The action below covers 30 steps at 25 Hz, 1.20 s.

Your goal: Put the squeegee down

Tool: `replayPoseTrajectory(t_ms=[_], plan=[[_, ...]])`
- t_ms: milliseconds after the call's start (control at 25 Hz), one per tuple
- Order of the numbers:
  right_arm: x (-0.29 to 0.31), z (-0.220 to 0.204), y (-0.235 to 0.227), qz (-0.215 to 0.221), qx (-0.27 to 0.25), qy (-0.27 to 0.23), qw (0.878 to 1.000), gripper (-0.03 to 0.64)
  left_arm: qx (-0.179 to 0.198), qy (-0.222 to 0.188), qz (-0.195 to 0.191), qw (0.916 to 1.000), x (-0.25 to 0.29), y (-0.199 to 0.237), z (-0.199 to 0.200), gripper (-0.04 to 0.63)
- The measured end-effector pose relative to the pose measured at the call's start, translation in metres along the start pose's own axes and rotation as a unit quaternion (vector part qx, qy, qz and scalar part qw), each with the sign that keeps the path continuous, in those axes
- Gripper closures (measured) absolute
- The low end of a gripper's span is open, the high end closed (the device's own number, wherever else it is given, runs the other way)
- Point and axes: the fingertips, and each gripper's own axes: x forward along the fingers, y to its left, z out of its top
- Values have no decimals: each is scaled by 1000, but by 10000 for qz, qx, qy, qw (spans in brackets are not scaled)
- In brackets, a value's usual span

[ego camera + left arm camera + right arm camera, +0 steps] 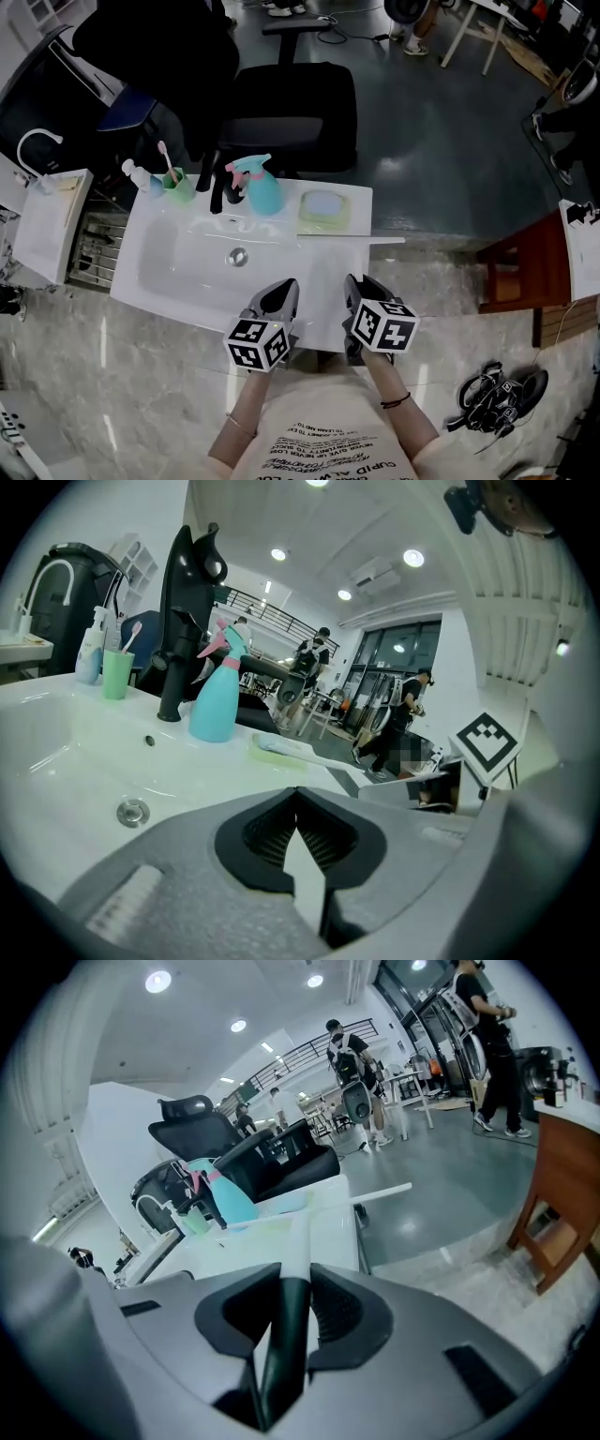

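The squeegee has a long white blade lying across the right end of the white sink counter, and its stem runs back toward me. My right gripper is shut on the squeegee's dark handle; in the right gripper view the white stem rises from the jaws to the blade. At the counter's near edge, just left of it, my left gripper hangs over the basin. The left gripper's pads meet at the tips, with nothing between them.
Along the counter's far edge stand a black faucet, a teal spray bottle, a green cup with a toothbrush, a white pump bottle and a green sponge tray. Behind is an office chair; a wooden stand is right.
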Motion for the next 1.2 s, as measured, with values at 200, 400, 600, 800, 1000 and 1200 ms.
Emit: replayPoseTrajectory(t_ms=[200,400,600,800,1000,1200], plan=[[6,-6,-3,-120,52,155,9998,522,47,118,-57,9999,6,2,-2,574],[12,-11,-6,-294,35,308,9991,522,61,234,-145,9996,12,3,-6,574],[15,-16,-7,-505,-111,473,9975,522,121,279,-245,9992,15,3,-2,574],[19,-20,-8,-726,-277,708,9945,522,166,340,-396,9985,18,1,2,574],[19,-20,-8,-829,-363,747,9931,522,193,391,-458,9980,19,2,4,572],[20,-20,-8,-886,-367,733,9927,520,202,400,-505,9977,19,4,6,572]])
